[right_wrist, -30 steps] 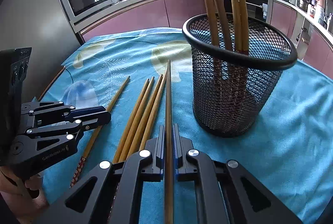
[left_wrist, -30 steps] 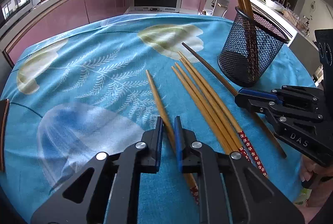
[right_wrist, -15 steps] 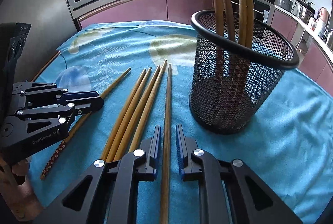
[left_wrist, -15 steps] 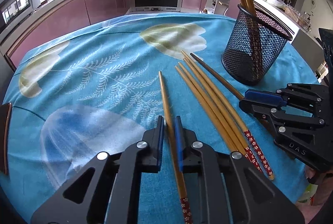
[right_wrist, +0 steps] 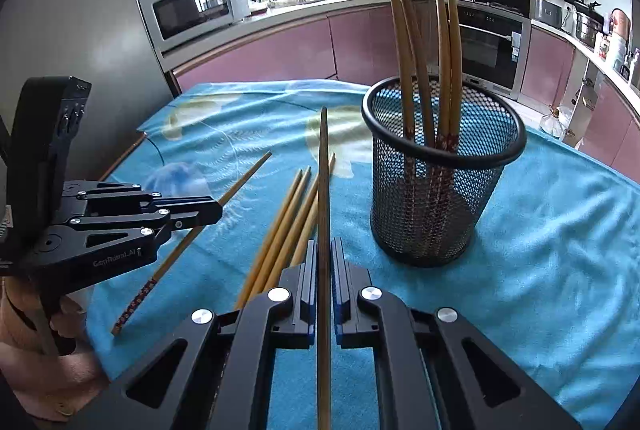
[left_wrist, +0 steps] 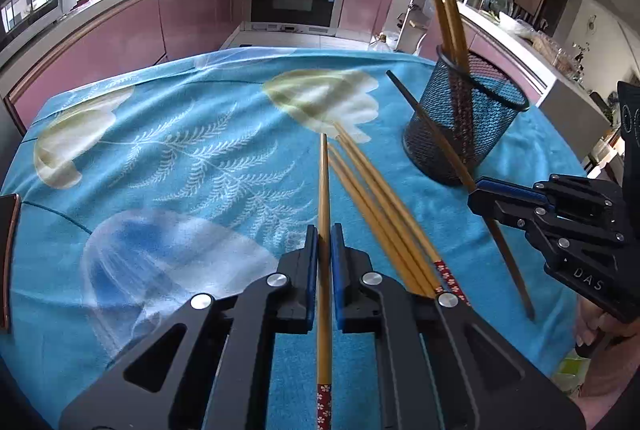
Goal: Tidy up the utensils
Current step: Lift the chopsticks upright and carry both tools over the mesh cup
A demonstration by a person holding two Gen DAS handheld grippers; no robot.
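My left gripper (left_wrist: 324, 230) is closing its jaws and grips a light bamboo chopstick (left_wrist: 323, 182) with a red flowered end; both also show in the right wrist view, left gripper (right_wrist: 216, 210) and light chopstick (right_wrist: 248, 170). My right gripper (right_wrist: 324, 246) is closing too, pinching a dark brown chopstick (right_wrist: 323, 170) that points at the far table edge. In the left wrist view the right gripper (left_wrist: 476, 190) holds the dark chopstick (left_wrist: 432, 126) tilted, its tip above the cloth beside the black mesh holder (left_wrist: 464, 134). Several bamboo chopsticks (right_wrist: 280, 230) lie on the cloth.
The mesh holder (right_wrist: 440, 198) has several chopsticks standing in it, just right of the dark chopstick. A blue leaf-print cloth (left_wrist: 180, 158) covers the round table. A person's hands (right_wrist: 36, 342) hold the grippers at the near edge. Kitchen counters and an oven lie beyond.
The right gripper has risen and lifted the dark chopstick's tip off the cloth. The light chopstick has swung into line between the left jaws. Both grippers eased slightly, then tightened again.
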